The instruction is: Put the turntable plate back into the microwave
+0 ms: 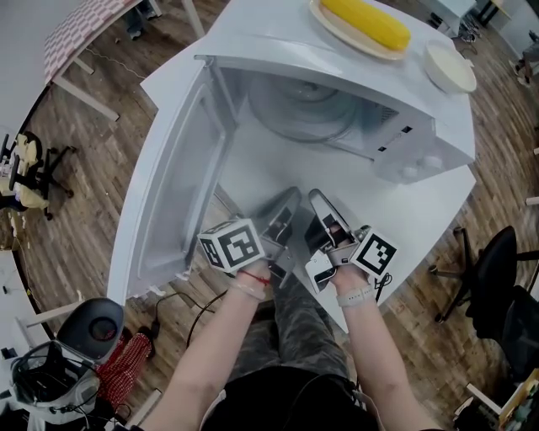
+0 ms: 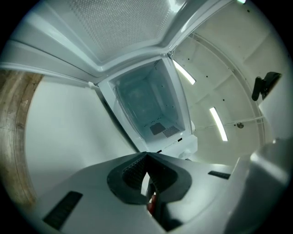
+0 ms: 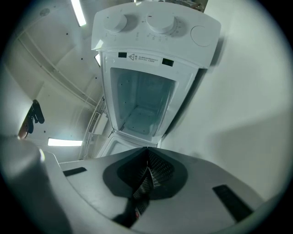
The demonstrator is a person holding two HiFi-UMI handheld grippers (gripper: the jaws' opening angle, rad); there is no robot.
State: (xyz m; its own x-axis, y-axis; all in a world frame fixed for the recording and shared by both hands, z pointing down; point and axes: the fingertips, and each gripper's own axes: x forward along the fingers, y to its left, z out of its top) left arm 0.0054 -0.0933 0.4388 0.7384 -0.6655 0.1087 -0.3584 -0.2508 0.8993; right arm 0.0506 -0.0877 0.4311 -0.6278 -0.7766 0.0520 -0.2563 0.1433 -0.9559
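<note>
The white microwave stands on a white table, its door swung wide open to the left. In the head view a round clear glass turntable plate lies inside the cavity. In front of the opening, low over the table, my left gripper and right gripper sit side by side, both shut with nothing between the jaws. The left gripper view looks into the cavity past shut jaws. In the right gripper view the knobs sit above the cavity, beyond shut jaws.
A plate with a yellow corn cob rests on top of the microwave, a white bowl beside it. A black office chair stands at the right of the table. The open door fills the space left of my left gripper.
</note>
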